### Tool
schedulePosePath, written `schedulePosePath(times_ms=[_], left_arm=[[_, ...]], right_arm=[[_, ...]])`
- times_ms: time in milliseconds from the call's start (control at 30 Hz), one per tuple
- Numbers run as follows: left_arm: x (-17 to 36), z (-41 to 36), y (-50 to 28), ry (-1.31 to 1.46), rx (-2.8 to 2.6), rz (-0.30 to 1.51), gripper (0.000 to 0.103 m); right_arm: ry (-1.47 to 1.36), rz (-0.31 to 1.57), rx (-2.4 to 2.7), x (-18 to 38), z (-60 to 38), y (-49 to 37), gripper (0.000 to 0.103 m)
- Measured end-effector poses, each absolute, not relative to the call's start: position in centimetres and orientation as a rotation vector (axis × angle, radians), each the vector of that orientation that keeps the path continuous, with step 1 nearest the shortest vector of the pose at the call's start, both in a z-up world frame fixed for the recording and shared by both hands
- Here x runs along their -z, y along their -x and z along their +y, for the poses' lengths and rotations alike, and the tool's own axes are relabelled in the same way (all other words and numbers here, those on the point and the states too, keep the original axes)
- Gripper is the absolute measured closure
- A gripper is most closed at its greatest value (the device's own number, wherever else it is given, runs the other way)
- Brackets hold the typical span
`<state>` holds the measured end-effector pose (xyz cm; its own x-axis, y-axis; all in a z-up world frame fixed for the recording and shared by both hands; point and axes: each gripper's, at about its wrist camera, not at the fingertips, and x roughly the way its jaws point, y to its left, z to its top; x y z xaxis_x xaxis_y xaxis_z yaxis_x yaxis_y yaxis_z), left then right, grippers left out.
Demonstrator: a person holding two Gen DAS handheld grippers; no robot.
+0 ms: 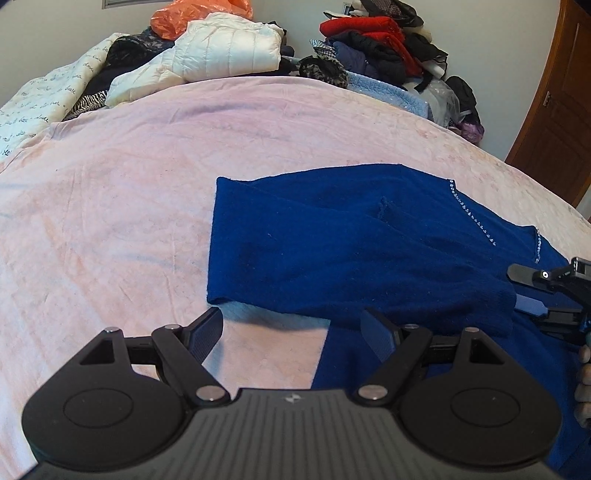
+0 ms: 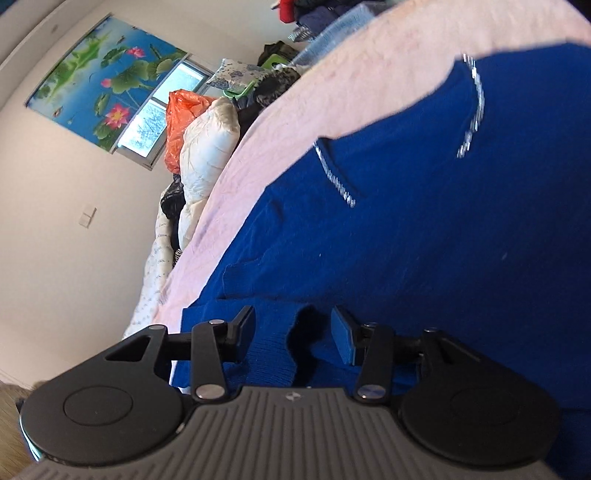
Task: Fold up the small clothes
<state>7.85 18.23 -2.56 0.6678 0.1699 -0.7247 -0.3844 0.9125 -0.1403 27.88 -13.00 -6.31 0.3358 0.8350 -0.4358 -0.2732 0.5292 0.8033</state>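
In the left wrist view, the left gripper (image 1: 291, 332) is seen at the bottom of the frame with its jaws spread wide and nothing held between them; the left finger lies over the pink blanket (image 1: 110, 206), the right finger over the blue sweater (image 1: 351, 251). The sweater is laid flat on the blanket in the centre and right of the frame, with one part folded across the body and a line of small silver beads (image 1: 476, 218) running along an edge at the right. At the right edge of the frame the right gripper (image 1: 532, 295) is seen from the side, just above the sweater, with the fingertips of a hand (image 1: 583, 384) below it. In the right wrist view, the right gripper (image 2: 291, 332) is shown at the bottom of the frame with its jaws partly open; a ribbed edge of the sweater (image 2: 424, 240) lies between the fingers, and the pads are not pressed on it. Farther back, a white padded jacket (image 1: 229, 48) and an orange plastic bag (image 1: 184, 18) are piled at the upper left, and a heap of clothes with a red garment (image 1: 362, 27) at the upper right. A wooden door (image 1: 554, 122) is seen at the right edge. A lotus picture (image 2: 103, 92) is hung beside a window (image 2: 162, 114) at the upper left of the right wrist view.
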Motion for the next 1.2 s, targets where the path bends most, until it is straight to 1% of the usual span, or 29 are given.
schedulePosePath(times_ms=[133,167,233,267,400,567,733,967,1200], left_arm=[[2.8,18.2,-8.0,0.299,-0.322,0.788,0.021],[2.8,18.3,-8.0,0.302,-0.322,0.786,0.021],[2.7,18.4,-7.9,0.305,-0.325,0.778,0.021],[2.5,18.4,-7.8,0.307,-0.330,0.769,0.021],[2.3,19.0,-7.9,0.332,-0.367,0.749,0.021],[2.3,19.3,-8.2,0.366,-0.361,0.761,0.021],[2.0,18.7,-8.6,0.337,-0.333,0.759,0.021],[1.9,17.6,-9.5,0.324,-0.303,0.765,0.021],[2.0,16.3,-10.2,0.298,-0.268,0.779,0.021]], right_arm=[[-0.679,0.972,-0.849,5.9,-11.1,-27.6,0.055],[-0.662,0.977,-0.857,5.8,-10.6,-27.6,0.058],[-0.603,0.991,-0.842,5.5,-9.3,-27.5,0.079],[-0.572,1.007,-0.834,5.2,-8.7,-27.6,0.094],[-0.514,0.962,-0.868,2.5,-7.2,-28.2,0.094],[-0.472,0.838,-0.958,-3.9,-4.3,-29.6,0.094],[-0.450,0.715,-0.945,-8.5,-5.8,-30.5,0.094],[-0.498,0.635,-0.775,-9.6,-14.5,-32.4,0.094],[-0.592,0.605,-0.643,-7.5,-22.6,-32.1,0.094]])
